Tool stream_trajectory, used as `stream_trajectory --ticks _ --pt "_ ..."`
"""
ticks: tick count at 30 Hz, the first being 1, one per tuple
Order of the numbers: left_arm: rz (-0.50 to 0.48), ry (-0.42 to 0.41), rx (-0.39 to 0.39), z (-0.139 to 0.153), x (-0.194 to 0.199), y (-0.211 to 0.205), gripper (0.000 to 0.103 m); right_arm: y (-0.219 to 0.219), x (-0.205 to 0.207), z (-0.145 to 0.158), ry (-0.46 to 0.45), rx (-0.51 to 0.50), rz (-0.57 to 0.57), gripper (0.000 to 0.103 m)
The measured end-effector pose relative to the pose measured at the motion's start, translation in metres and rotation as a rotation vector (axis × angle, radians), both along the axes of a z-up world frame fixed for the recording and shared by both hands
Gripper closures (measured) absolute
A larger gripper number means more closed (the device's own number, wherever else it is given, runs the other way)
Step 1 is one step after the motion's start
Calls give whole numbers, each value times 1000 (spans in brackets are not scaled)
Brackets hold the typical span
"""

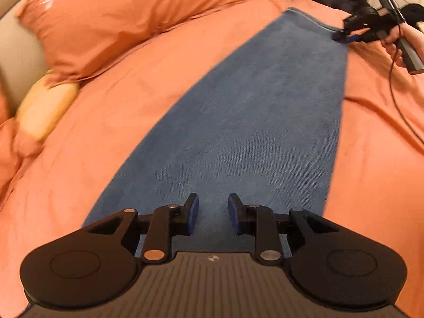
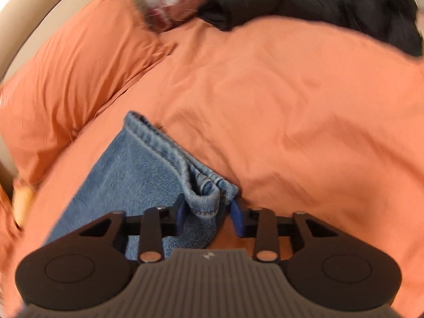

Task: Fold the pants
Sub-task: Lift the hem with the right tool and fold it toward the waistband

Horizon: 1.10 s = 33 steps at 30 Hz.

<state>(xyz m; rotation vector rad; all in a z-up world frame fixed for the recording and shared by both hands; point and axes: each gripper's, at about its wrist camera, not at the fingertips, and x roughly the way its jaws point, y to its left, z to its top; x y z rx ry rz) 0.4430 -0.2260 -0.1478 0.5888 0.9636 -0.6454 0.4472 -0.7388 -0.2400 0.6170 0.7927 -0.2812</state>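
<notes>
Blue jeans [image 1: 251,111] lie flat on the orange duvet [image 1: 132,111], stretching from my left gripper to the far right. My left gripper [image 1: 213,213] is open and empty, its blue pads just above the denim near the wide end. My right gripper [image 2: 209,213] is open, with the bunched corner of the leg hem [image 2: 204,193] lying between its pads; the pads stand apart from the cloth on the right side. The jeans [image 2: 137,169] run back to the lower left in the right wrist view. The right gripper also shows in the left wrist view [image 1: 344,35] at the hem's far corner.
An orange pillow [image 1: 111,16] lies at the far left, also in the right wrist view [image 2: 71,66]. A yellow cushion [image 1: 45,108] sits beside it. Dark clothing [image 2: 331,2] is piled at the bed's far edge. A cable [image 1: 394,100] hangs from the right hand's device.
</notes>
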Motion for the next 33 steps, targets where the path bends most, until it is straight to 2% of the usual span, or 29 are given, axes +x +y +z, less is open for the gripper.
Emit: stream_trajectory --ticks 2,9,19,24,28,31,33 --pt "-38 9 -4 -4 6 -16 71 6 2 15 3 -63 55 90" --pt "-140 -12 13 -24 38 -80 71 20 3 59 16 -191 180 92" --pt "-142 4 41 -56 99 -144 71 39 8 90 10 -290 267 93" --pt "-119 21 56 -71 116 -159 71 50 6 107 -18 -319 302 93" --pt "-100 34 41 -69 123 -159 70 65 4 127 -41 -343 337 93" --pt "-100 34 4 -57 115 -152 71 75 3 143 -43 -358 351 93" --pt "-142 69 -59 -45 101 -144 71 83 1 152 -45 -382 374 93"
